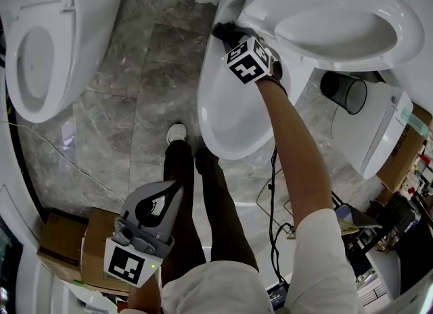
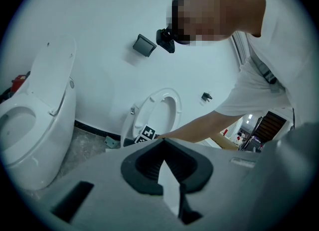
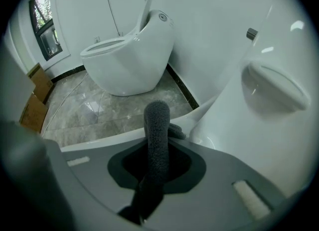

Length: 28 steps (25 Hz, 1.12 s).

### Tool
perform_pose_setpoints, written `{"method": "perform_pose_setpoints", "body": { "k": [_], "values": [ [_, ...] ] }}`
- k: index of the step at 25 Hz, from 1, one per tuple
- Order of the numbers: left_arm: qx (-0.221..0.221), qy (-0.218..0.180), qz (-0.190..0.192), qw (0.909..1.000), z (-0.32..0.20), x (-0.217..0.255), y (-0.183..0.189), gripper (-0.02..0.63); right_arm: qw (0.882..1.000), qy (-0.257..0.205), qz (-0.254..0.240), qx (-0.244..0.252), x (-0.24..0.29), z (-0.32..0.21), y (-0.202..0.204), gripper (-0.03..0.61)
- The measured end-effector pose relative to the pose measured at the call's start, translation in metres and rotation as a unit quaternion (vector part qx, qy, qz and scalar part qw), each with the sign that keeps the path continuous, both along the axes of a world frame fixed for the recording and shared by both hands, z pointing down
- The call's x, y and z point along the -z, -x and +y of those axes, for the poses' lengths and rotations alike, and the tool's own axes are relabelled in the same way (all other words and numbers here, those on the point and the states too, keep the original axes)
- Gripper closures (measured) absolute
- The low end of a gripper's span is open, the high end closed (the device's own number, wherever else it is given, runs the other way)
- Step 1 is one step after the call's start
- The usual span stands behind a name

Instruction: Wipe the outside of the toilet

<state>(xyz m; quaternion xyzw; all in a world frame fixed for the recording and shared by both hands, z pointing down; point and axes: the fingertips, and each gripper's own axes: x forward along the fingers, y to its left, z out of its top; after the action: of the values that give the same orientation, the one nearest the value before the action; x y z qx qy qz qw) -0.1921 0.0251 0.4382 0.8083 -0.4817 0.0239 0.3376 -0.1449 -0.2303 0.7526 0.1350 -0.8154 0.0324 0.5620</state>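
The right gripper point(image 1: 233, 38) is clenched on a dark grey cloth point(image 3: 156, 125). Its 2 jaws pinch a rolled fold that stands up between them, and the fold's far end lies against white porcelain. In the head view the cloth point(image 1: 225, 30) rests on the upper outer edge of the toilet point(image 1: 230, 113), on the bowl's left side just beside the base of the raised seat point(image 1: 338, 25). The person's right arm reaches out over the bowl to hold it there.

The left gripper point(image 1: 177, 187) hangs low near the person's left leg, well apart from the toilet. Its jaws are closed with the tips together and nothing between them, and its own view looks across the room at the toilet's raised seat point(image 2: 157, 108) and the outstretched arm.

A 2nd toilet point(image 1: 40, 42) stands to the left across the grey marble floor point(image 1: 142, 69). A black bin point(image 1: 344, 93) sits on the floor to the right of the bowl being wiped. Cardboard boxes point(image 1: 71, 245) lie near the left gripper, and 1 white shoe point(image 1: 176, 132) shows on the floor just beside the bowl's front.
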Motion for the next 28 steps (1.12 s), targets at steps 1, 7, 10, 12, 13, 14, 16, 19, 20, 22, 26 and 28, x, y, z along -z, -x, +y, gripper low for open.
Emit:
{"method": "perform_pose_setpoints", "body": {
  "k": [1,7,10,12,13,14,16,19,20,22,26,28],
  "values": [
    [-0.001,0.000,0.000,1.0000,0.000,0.000,-0.001,0.615,1.000,0.003,0.000,0.001,-0.001,0.002,0.001,0.519],
    [-0.002,0.002,-0.001,1.0000,0.005,-0.002,-0.002,0.615,1.000,0.020,-0.010,0.003,-0.004,0.015,0.004,0.518],
    [-0.001,0.001,-0.001,1.0000,0.006,-0.002,-0.001,0.615,0.999,0.031,-0.011,0.009,-0.005,0.022,0.005,0.518],
    [0.000,0.001,-0.001,1.0000,0.006,-0.002,-0.001,0.615,0.999,0.038,-0.010,0.015,-0.006,0.028,0.006,0.518],
    [0.000,0.001,-0.001,1.0000,0.007,-0.002,-0.002,0.615,0.999,0.040,-0.011,0.017,-0.007,0.030,0.007,0.518],
    [0.001,0.000,0.000,1.0000,0.007,-0.002,-0.003,0.615,0.999,0.042,-0.011,0.018,-0.007,0.033,0.007,0.517],
    [0.001,0.000,0.002,1.0000,0.007,-0.002,-0.005,0.615,0.999,0.046,-0.012,0.023,-0.007,0.038,0.008,0.517],
    [-0.001,-0.001,0.004,1.0000,0.008,-0.002,-0.008,0.615,0.998,0.051,-0.011,0.040,-0.006,0.049,0.009,0.517],
    [-0.001,-0.001,0.005,1.0000,0.008,-0.002,-0.010,0.615,0.998,0.052,-0.011,0.045,-0.006,0.053,0.009,0.515],
    [-0.003,-0.001,0.006,1.0000,0.009,-0.002,-0.011,0.615,0.997,0.056,-0.013,0.052,-0.006,0.060,0.011,0.515],
    [-0.006,-0.002,0.006,1.0000,0.010,-0.001,-0.014,0.615,0.995,0.066,-0.013,0.073,-0.005,0.077,0.015,0.515],
    [-0.006,-0.004,0.008,0.9999,0.010,-0.001,-0.017,0.615,0.993,0.072,-0.013,0.089,-0.004,0.088,0.016,0.515]
  ]
}}
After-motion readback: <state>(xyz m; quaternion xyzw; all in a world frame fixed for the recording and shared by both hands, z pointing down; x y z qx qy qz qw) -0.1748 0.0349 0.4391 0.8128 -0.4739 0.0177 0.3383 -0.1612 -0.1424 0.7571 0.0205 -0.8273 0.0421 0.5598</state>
